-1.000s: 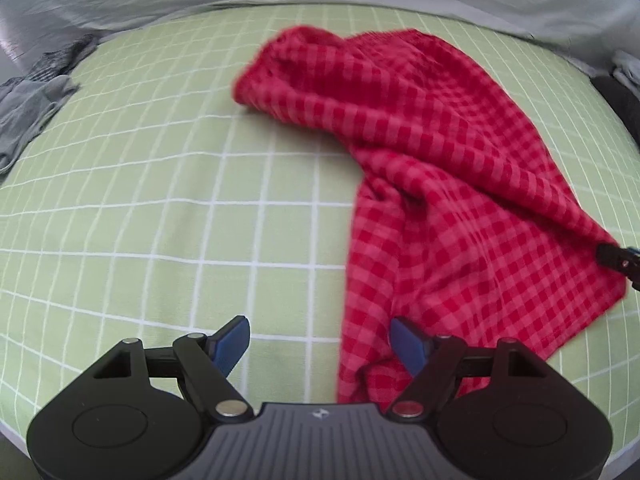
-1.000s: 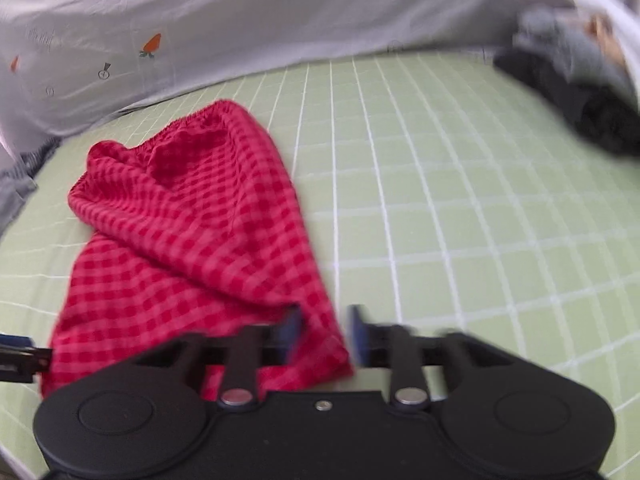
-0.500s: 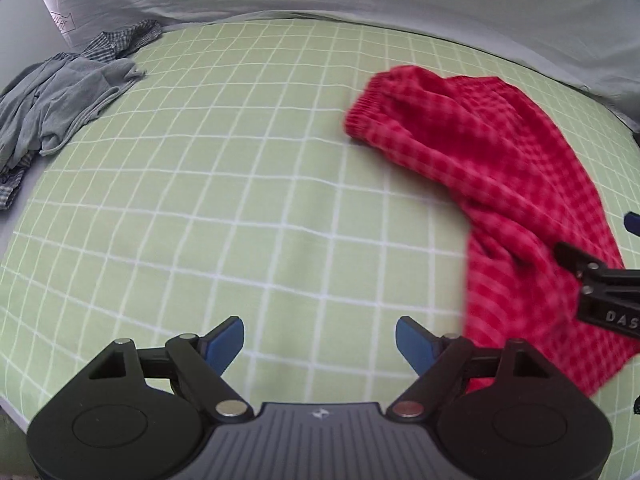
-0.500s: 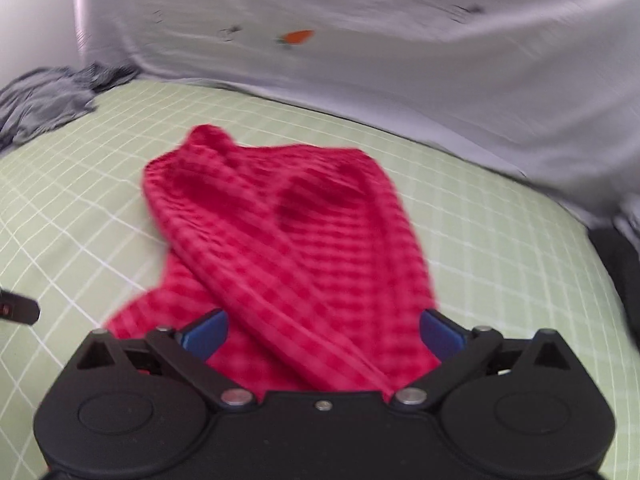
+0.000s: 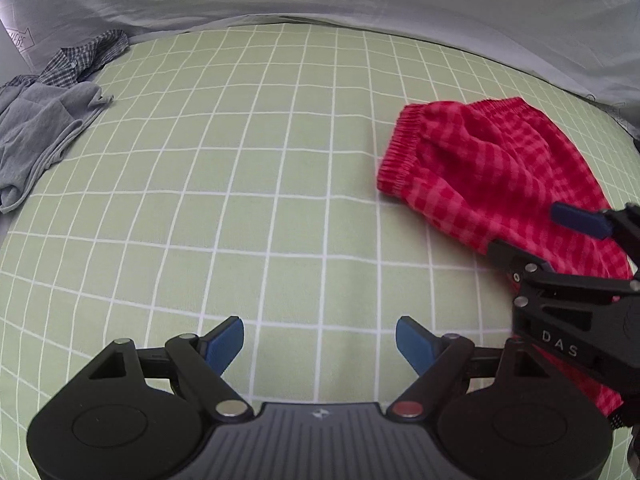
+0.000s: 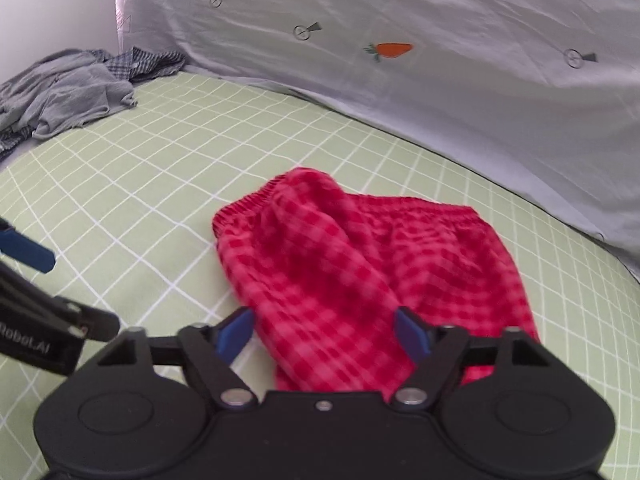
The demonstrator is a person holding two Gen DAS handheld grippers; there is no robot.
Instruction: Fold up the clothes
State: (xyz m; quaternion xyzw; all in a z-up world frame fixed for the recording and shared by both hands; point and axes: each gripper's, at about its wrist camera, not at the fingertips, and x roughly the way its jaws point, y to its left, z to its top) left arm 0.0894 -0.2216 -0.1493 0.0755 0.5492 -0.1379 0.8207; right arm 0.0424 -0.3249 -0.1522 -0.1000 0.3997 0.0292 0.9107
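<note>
Red checked shorts [image 6: 360, 272] lie folded lengthwise on the green grid sheet, elastic waistband at the far end; they also show at the right of the left wrist view [image 5: 488, 176]. My right gripper [image 6: 324, 334] is open and empty, hovering just above the near end of the shorts. My left gripper [image 5: 320, 344] is open and empty over bare sheet, left of the shorts. The right gripper's body shows at the right edge of the left wrist view [image 5: 576, 300], over the shorts.
A pile of grey and plaid clothes [image 5: 44, 128] lies at the far left edge of the bed; it also shows in the right wrist view [image 6: 68, 88]. A pale grey sheet with carrot prints [image 6: 392, 50] hangs behind the bed.
My right gripper opened and let go of the shorts' edge, then turned toward the waistband. My left gripper swung left, away from the shorts, over bare sheet.
</note>
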